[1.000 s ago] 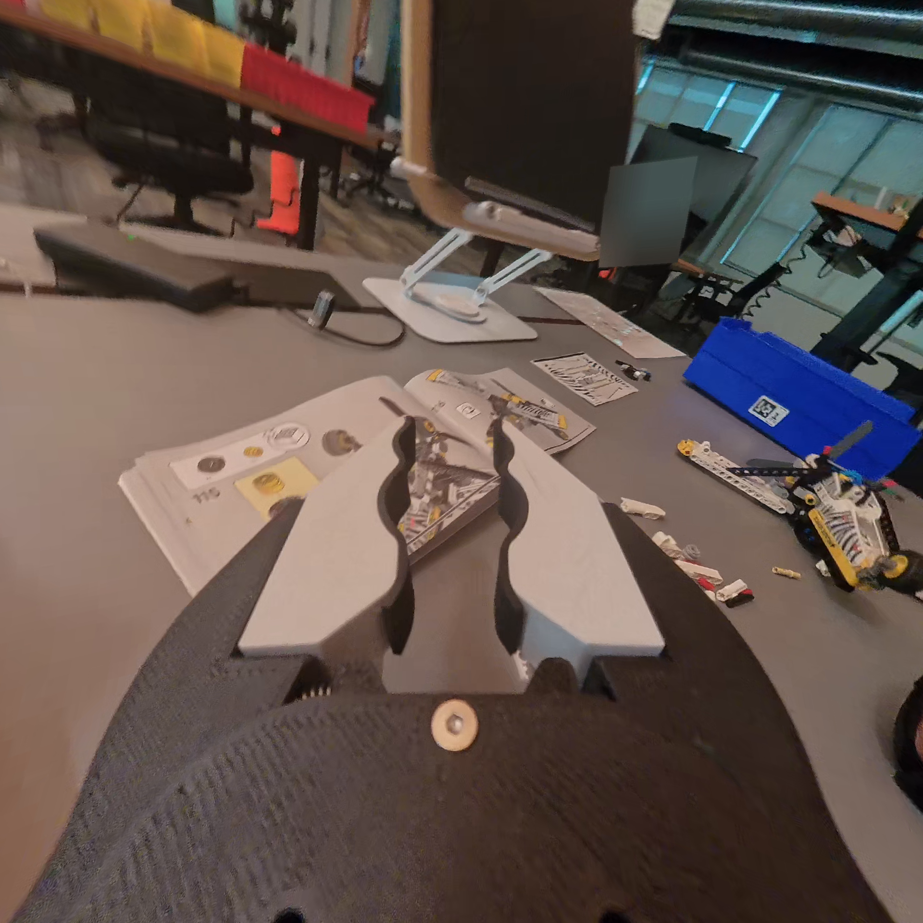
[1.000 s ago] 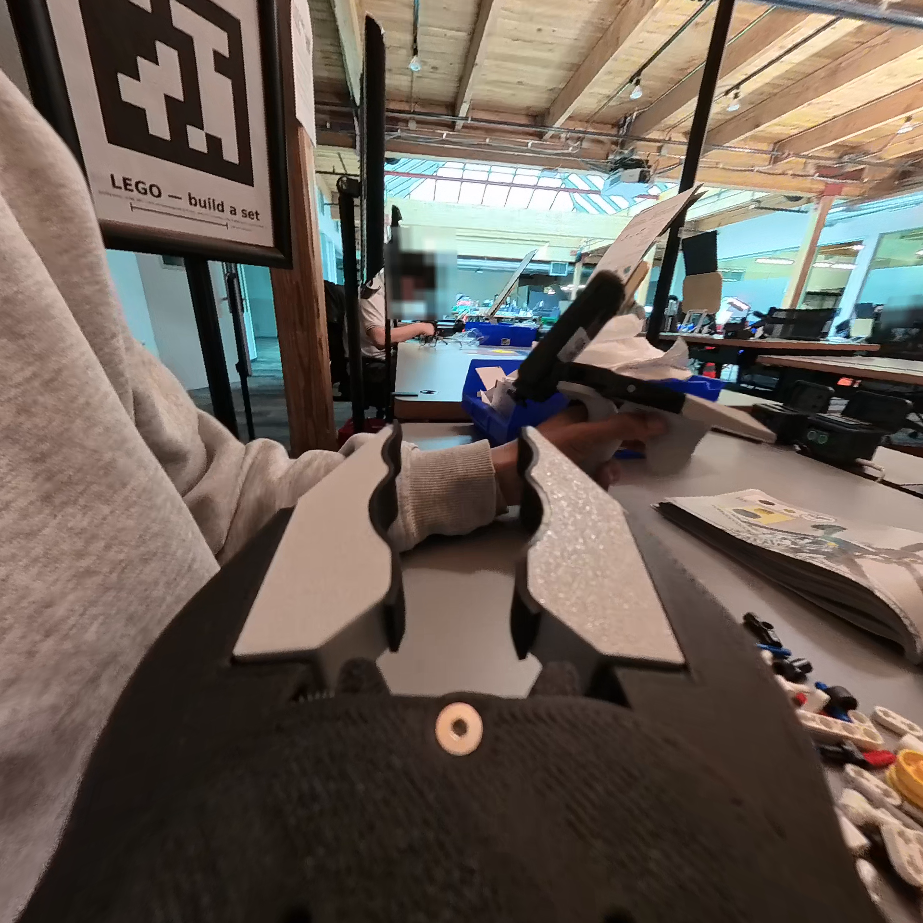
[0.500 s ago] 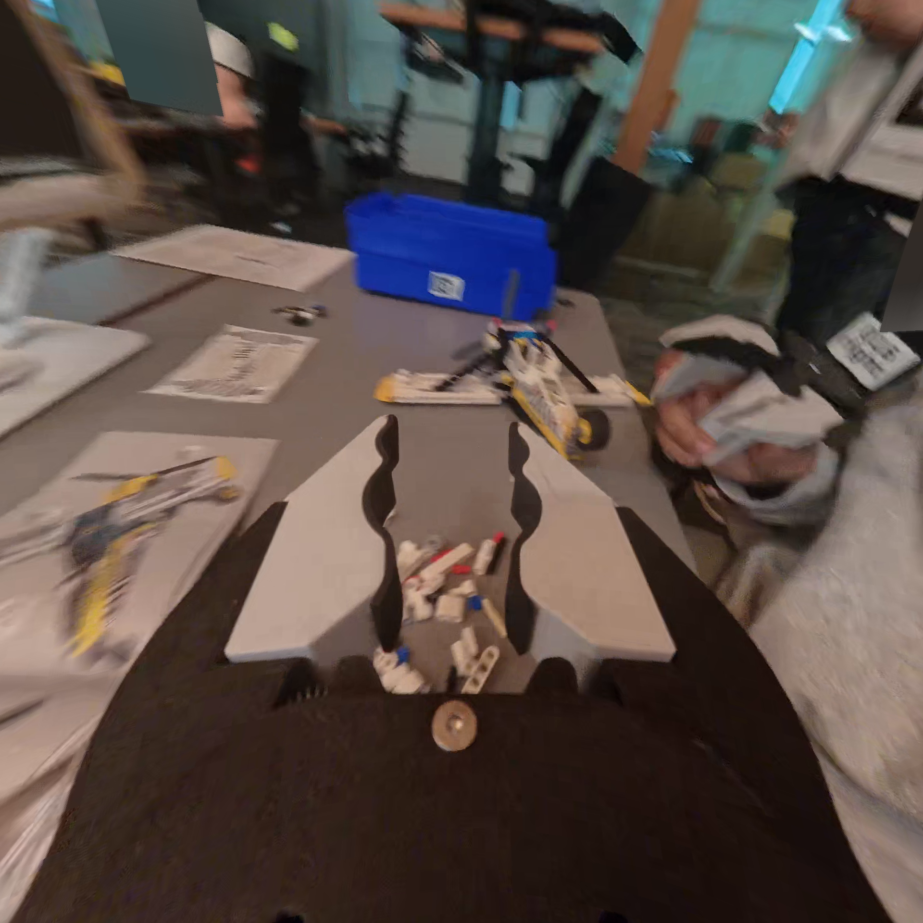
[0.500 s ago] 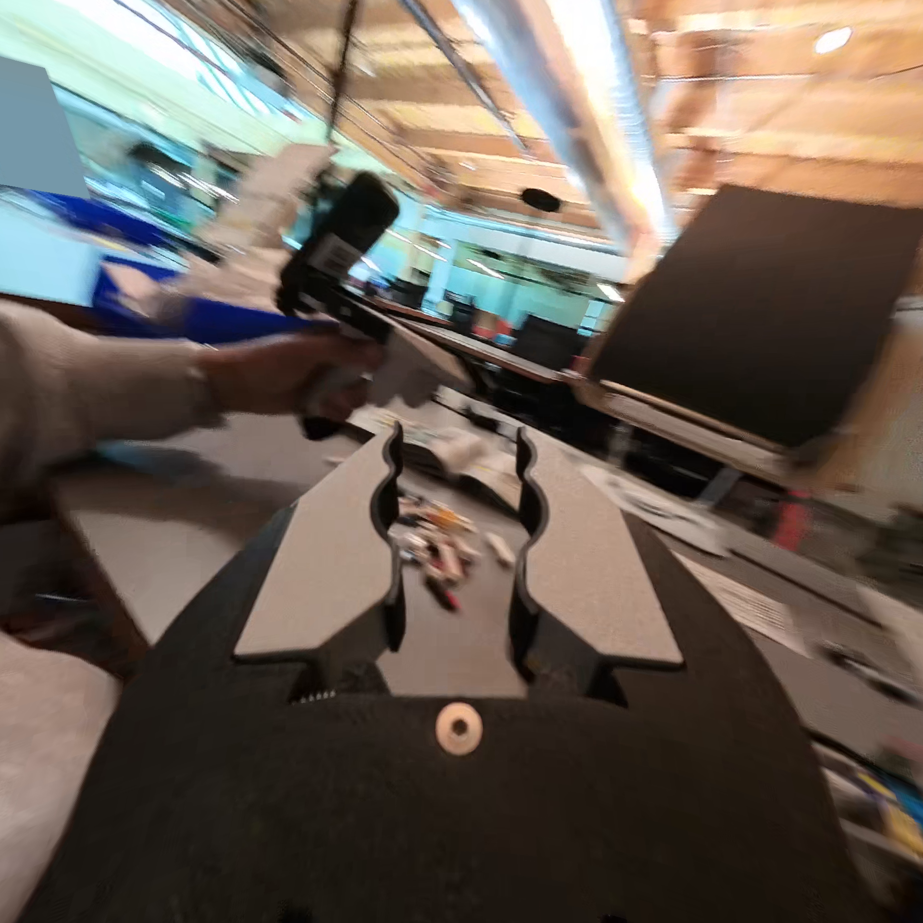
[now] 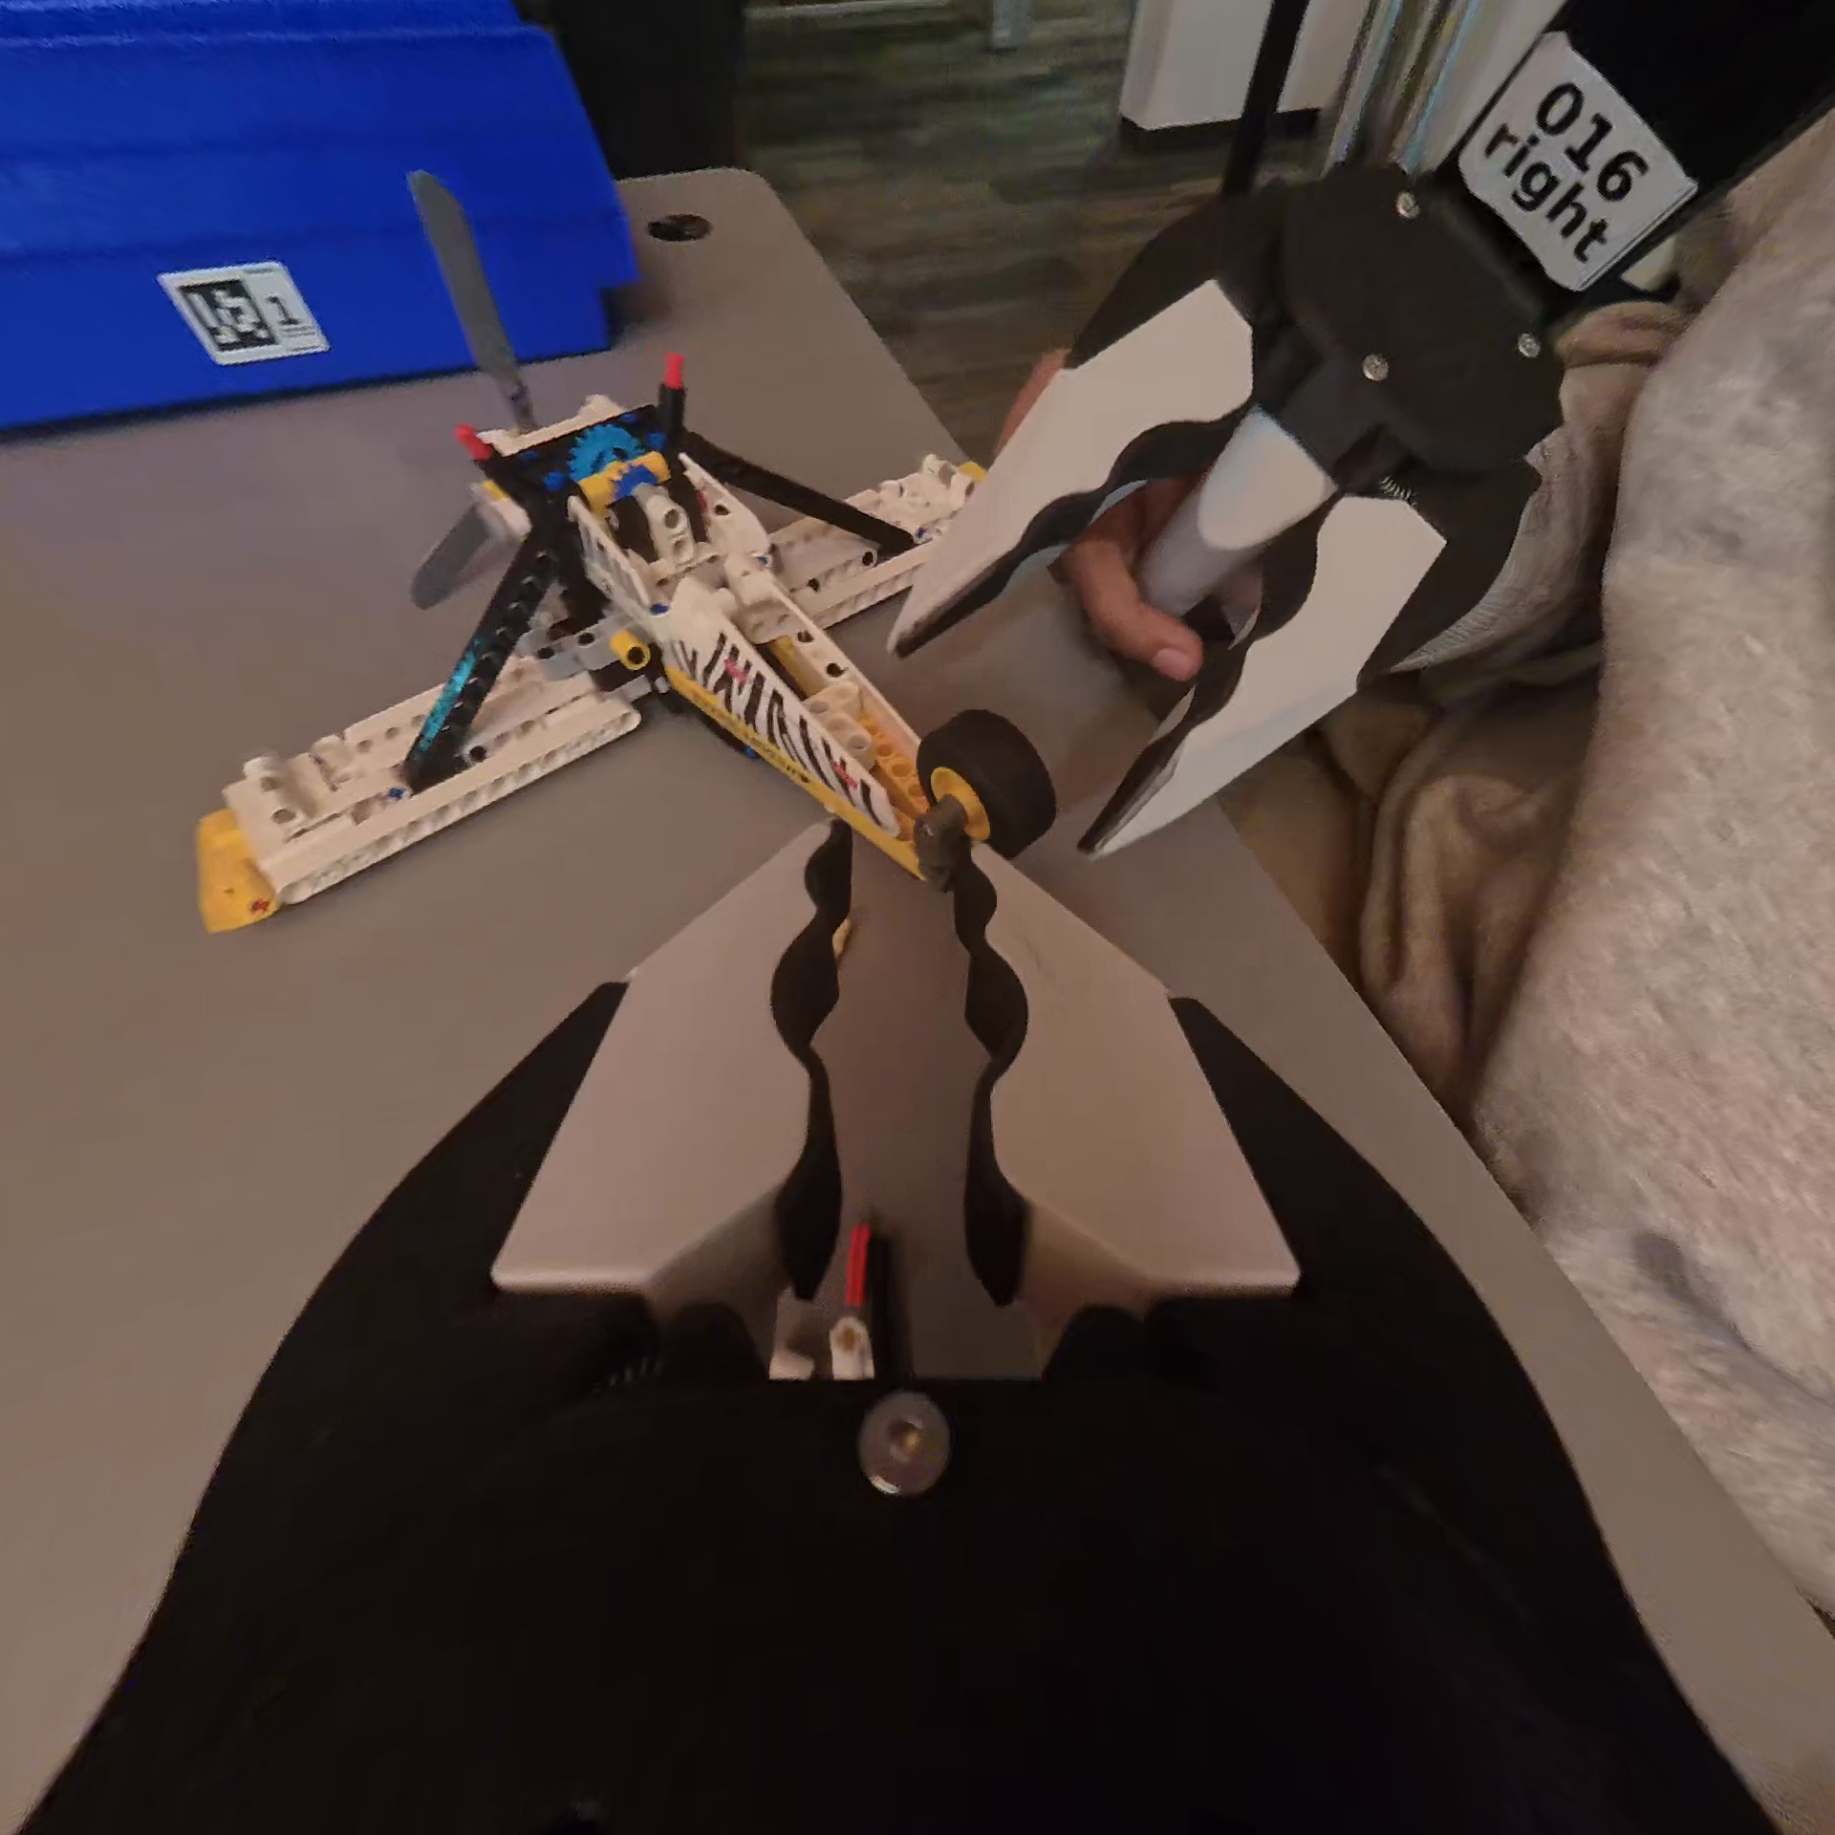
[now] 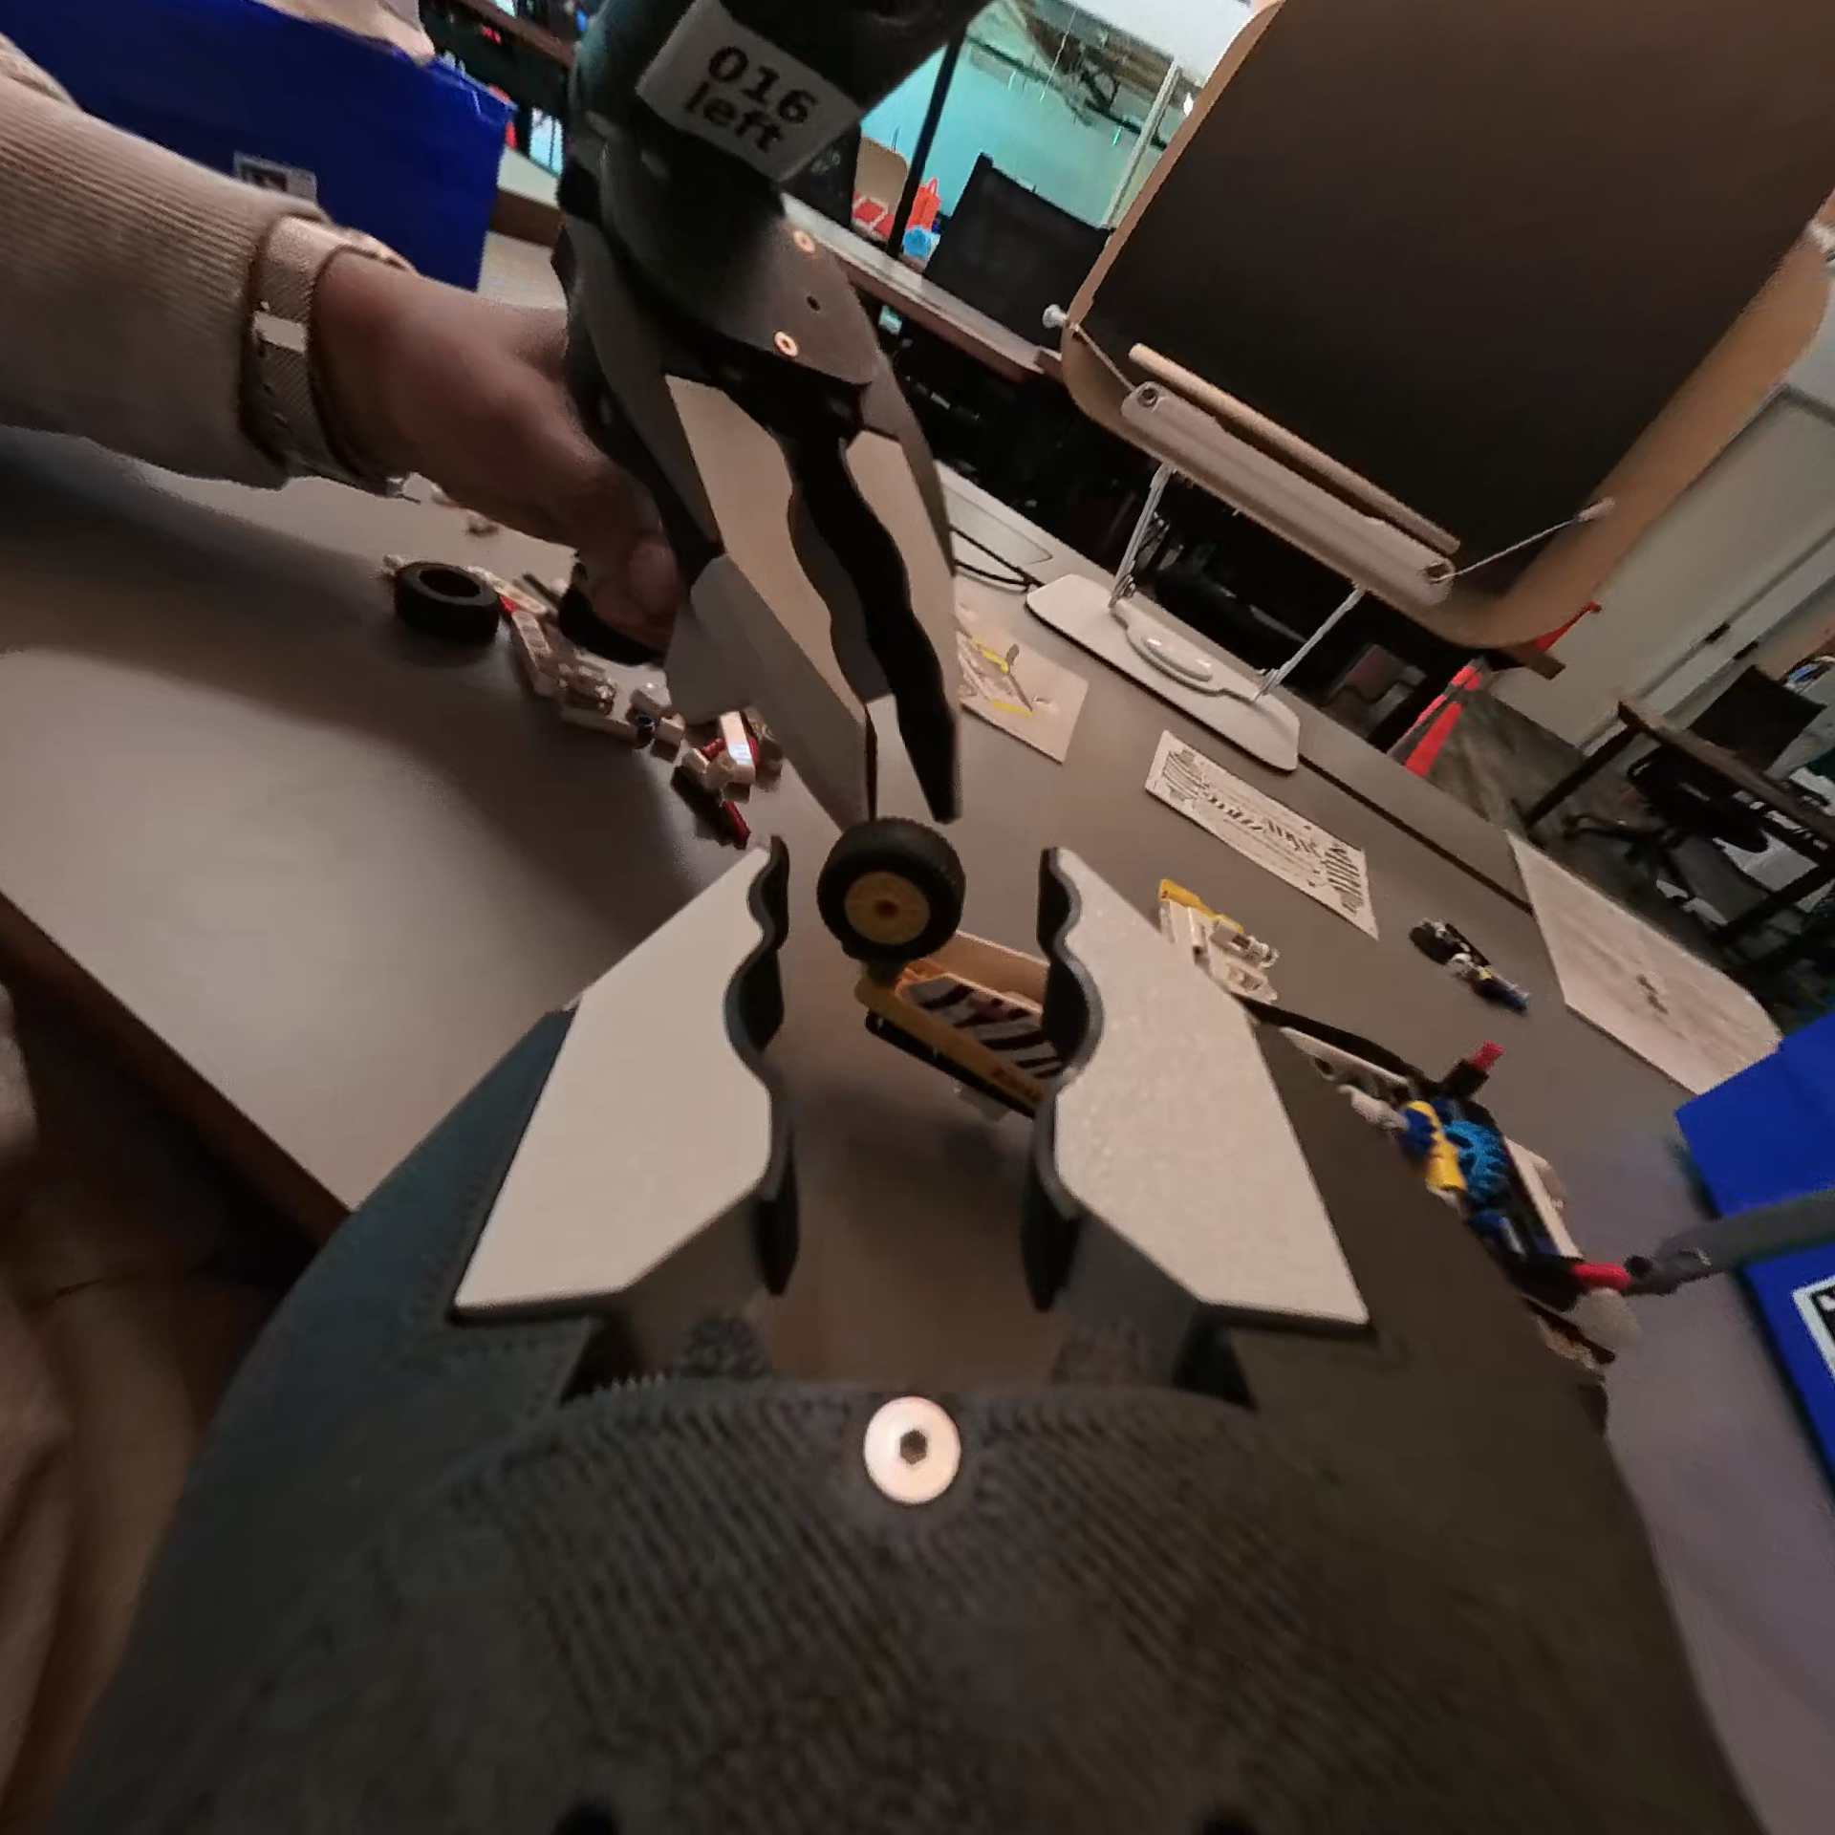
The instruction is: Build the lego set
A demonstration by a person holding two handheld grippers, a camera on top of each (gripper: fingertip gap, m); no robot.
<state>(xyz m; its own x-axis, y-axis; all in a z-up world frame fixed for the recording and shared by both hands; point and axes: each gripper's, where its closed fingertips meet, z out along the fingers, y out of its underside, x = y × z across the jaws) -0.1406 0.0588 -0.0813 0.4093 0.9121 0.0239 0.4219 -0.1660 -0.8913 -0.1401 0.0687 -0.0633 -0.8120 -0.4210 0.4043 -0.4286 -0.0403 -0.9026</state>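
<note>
The partly built lego plane lies on the grey table, white and yellow with a zebra-striped tail and a grey propeller. A black tail wheel on a yellow hub shows in both views. My left gripper is open with a narrow gap, its tips at the tail end beside the wheel; I cannot tell if they touch it. My right gripper is open wide, with the wheel just ahead between its fingertips. The left gripper points down at the wheel from above. Each gripper is held by a hand.
A blue bin stands behind the plane. Loose lego pieces and a black tyre lie at the left. A sticker sheet, papers and a stand base lie farther back. The table edge runs beside grey clothing. The grippers are tip to tip, or close to it.
Both grippers have swung from pointing across the room to meet at the plane's tail wheel. The left gripper's gap has narrowed. The right gripper has opened wider.
</note>
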